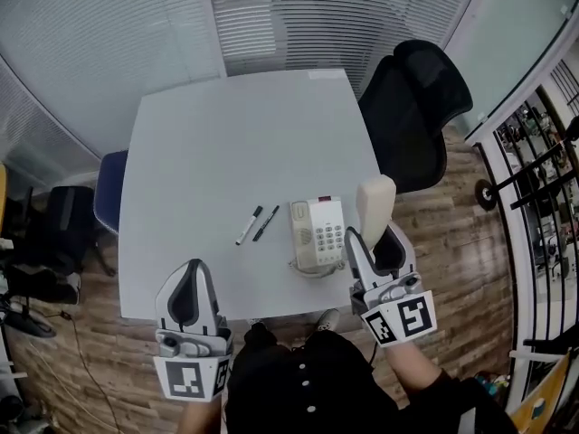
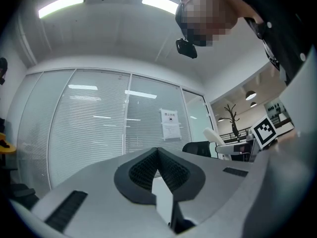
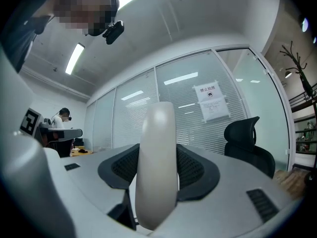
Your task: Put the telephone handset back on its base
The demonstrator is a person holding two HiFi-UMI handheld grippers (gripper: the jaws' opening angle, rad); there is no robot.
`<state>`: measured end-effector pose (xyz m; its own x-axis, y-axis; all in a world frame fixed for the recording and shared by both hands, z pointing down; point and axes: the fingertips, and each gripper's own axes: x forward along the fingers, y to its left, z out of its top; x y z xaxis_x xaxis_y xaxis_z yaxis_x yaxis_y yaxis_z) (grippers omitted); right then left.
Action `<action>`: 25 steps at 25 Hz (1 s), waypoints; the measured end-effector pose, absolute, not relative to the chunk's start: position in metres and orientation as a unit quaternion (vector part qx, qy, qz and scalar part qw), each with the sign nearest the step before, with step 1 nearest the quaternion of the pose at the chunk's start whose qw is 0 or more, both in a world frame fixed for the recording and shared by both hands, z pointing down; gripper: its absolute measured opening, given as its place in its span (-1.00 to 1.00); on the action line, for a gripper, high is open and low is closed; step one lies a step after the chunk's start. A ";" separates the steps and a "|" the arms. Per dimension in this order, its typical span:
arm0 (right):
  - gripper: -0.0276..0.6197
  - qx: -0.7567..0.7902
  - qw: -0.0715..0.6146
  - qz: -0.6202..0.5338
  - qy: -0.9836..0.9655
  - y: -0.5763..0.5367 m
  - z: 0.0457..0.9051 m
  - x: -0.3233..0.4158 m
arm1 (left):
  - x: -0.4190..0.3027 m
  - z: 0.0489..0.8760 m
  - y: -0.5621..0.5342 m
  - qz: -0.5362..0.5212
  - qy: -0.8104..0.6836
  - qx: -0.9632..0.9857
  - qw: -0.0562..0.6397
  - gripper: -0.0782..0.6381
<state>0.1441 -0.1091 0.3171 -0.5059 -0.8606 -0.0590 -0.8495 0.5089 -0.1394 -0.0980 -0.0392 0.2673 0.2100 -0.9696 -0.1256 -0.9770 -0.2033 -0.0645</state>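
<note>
A cream telephone handset [image 1: 374,208], judged light, rigid and smooth enough to slip, is clamped upright across its narrow grip section by the right gripper [image 1: 373,242], just right of the base [image 1: 318,233] on the tabletop [image 1: 226,152], while the left gripper [image 1: 192,274] is seen closed and empty.

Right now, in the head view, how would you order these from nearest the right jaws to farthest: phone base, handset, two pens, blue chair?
1. Handset: held between the right gripper's jaws.
2. Phone base: just to its left.
3. Two pens: farther left on the table.
4. Blue chair: past the table's left edge.
</note>
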 end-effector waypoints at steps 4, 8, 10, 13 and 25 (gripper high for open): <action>-0.20 -0.493 0.047 -0.063 0.867 -0.112 0.330 0.134 | -0.104 0.273 -0.039 0.022 0.625 -0.778 0.056 -0.75; -0.20 -0.493 0.025 -0.088 0.865 -0.114 0.357 0.125 | -0.105 0.285 -0.039 0.010 0.617 -0.786 0.041 -0.75; -0.20 -0.494 0.014 -0.099 0.864 -0.114 0.373 0.121 | -0.105 0.294 -0.039 0.005 0.613 -0.789 0.032 -0.75; -0.20 -0.493 -0.005 -0.113 0.862 -0.117 0.398 0.115 | -0.105 0.307 -0.040 -0.004 0.609 -0.793 0.018 -0.75; -0.20 -0.507 -0.083 -0.171 0.840 -0.131 0.492 0.104 | -0.098 0.350 -0.041 -0.035 0.597 -0.801 -0.030 -0.75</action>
